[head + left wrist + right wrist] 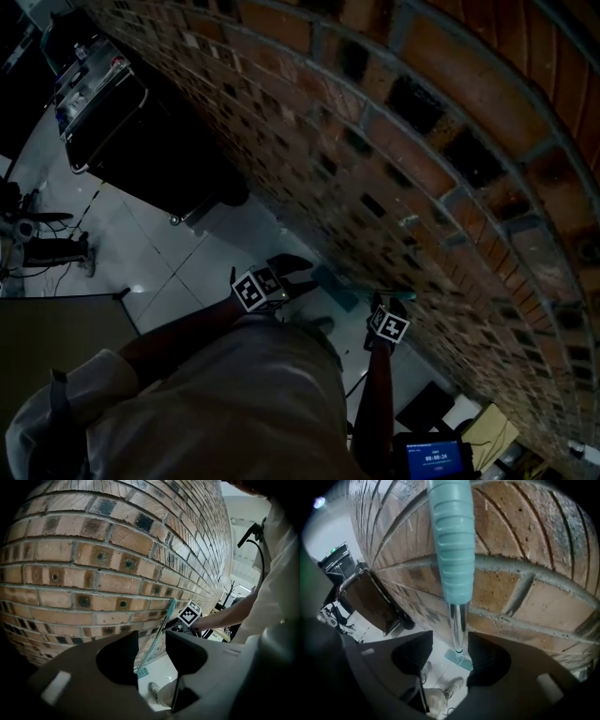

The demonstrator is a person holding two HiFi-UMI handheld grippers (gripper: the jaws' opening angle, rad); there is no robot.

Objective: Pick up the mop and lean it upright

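Note:
The mop stands upright, leaning against the brick wall (93, 573). Its teal grip (452, 545) tops a shiny metal pole (458, 625), and its flat teal head (458, 659) rests on the floor. My right gripper (451, 653) is open around the pole, which runs between its jaws close to the right one without being squeezed. My left gripper (152, 651) is open and holds nothing; it hangs back from the mop, whose pole (157, 639) and head (142, 671) show far off through the gap. In the dark head view both grippers (295, 267) (394, 302) are by the teal handle (352, 292).
The brick wall (394, 141) runs along the whole right side. A black wheeled cart (141, 141) stands against it further back on the pale tiled floor (150, 253). The person's shoes (450, 686) are near the mop head. A lit screen (431, 459) is at the bottom right.

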